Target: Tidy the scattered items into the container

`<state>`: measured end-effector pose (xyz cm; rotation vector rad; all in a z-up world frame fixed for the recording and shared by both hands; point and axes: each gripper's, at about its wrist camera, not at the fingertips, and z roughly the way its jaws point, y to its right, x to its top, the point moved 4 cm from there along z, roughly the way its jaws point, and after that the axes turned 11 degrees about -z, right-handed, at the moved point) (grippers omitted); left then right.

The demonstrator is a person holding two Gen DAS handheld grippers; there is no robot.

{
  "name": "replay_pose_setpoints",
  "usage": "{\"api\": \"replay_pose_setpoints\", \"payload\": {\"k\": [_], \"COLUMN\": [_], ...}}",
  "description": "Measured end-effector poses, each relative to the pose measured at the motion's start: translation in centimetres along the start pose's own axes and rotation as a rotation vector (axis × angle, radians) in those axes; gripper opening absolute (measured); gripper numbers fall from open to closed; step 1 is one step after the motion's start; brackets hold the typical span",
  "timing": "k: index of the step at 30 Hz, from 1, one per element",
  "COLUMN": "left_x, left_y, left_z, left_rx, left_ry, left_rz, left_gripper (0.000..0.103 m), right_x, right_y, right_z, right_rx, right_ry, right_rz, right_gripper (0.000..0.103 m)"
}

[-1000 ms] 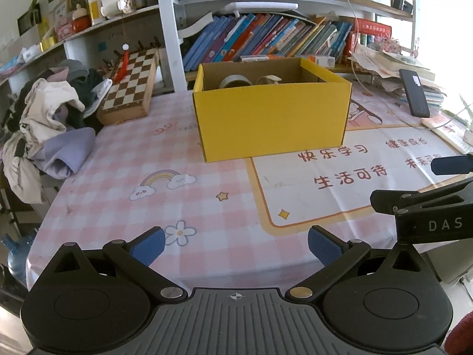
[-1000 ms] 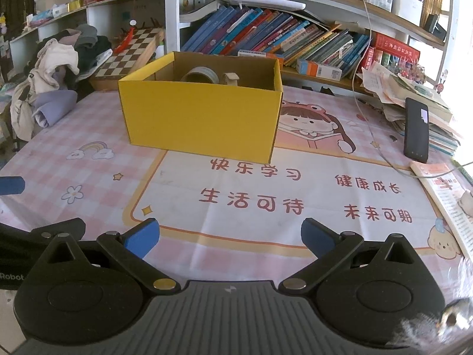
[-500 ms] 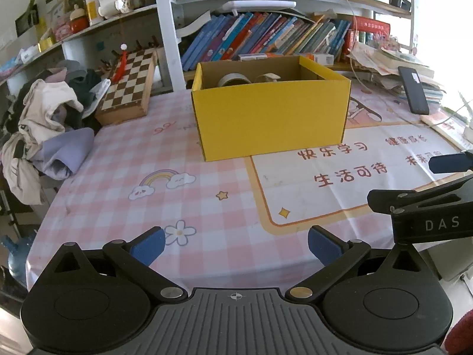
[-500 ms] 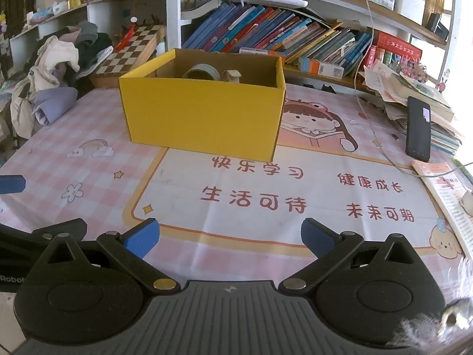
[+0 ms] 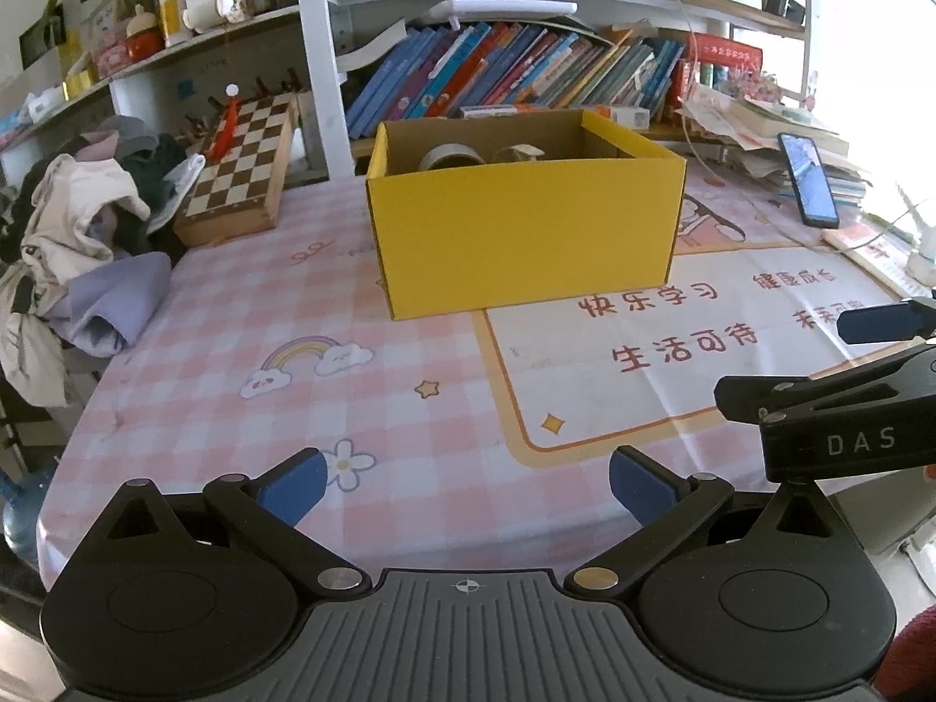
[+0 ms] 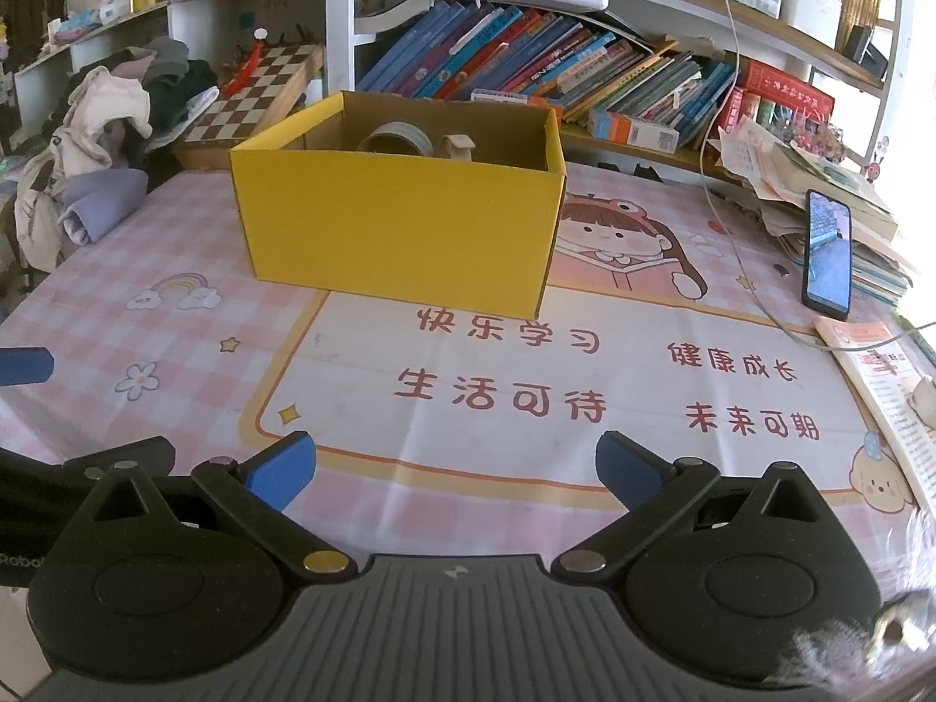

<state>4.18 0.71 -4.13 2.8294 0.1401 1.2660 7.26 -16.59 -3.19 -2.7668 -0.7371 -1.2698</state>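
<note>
Yellow cardboard is catching the light mid-table: the open box (image 5: 526,234) is sitting on the pink checked tablecloth (image 5: 234,351), well beyond both grippers. At far left a heap of clothes (image 5: 76,245) is spilling past the frame edge, and beside it a chessboard (image 5: 243,169) is leaning against the shelf.

Inside the box, only the tops of a tape roll (image 5: 447,158) and a smaller pale spool (image 5: 518,152) are peeking over the wall; what is lying lower is hidden. The right wrist view is showing that roll (image 6: 396,139) more fully, plus the cartoon girl print (image 6: 614,234) behind the box, which the left view is largely blocking. A phone (image 6: 828,251) is leaning on stacked papers at right.

The left gripper (image 5: 465,485) is hovering over the near table edge, fingers spread wide and holding nothing. The right gripper (image 6: 453,471) is likewise gaping wide and empty; from the left camera it (image 5: 860,351) is jutting in from the right, partly cut off.

Compared with a second ago, the box is sitting slightly nearer in both views, and both grippers are keeping the same spread.
</note>
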Motion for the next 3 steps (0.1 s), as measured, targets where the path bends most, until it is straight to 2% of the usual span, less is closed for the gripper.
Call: {"api": "replay_pose_setpoints", "payload": {"k": [3], "left_x": [0.09], "left_y": [-0.02], "left_z": [0.1], "left_rx": [-0.001], "left_ry": [0.0], "left_rz": [-0.002], "left_gripper": [0.103], "right_x": [0.08], "right_y": [0.08], "right_z": [0.2], "right_rx": [0.001], "right_ry": [-0.006], "right_rz": [0.0], "right_gripper": [0.103]}}
